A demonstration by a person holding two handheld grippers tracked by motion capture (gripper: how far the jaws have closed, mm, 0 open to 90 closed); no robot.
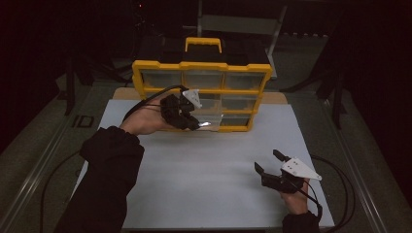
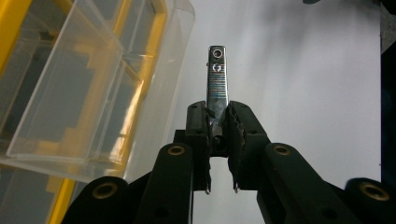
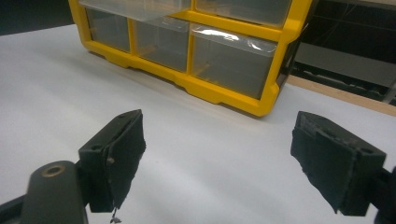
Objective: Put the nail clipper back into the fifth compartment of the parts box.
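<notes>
Drawer organizer (image 1: 201, 94) at table's (image 1: 204, 189) far edge; pulled-out drawer (image 2: 88, 88) left of metal piece (image 2: 217, 79).

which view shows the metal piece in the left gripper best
The left gripper view: the flat metal piece stands clamped between the left gripper jaws, its end hole plain. The high view gives a small glint near the yellow organizer.

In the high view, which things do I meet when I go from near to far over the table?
Right tool, open on the white sheet → left tool, shut on a shiny metal piece → yellow organizer with clear drawers.
</notes>
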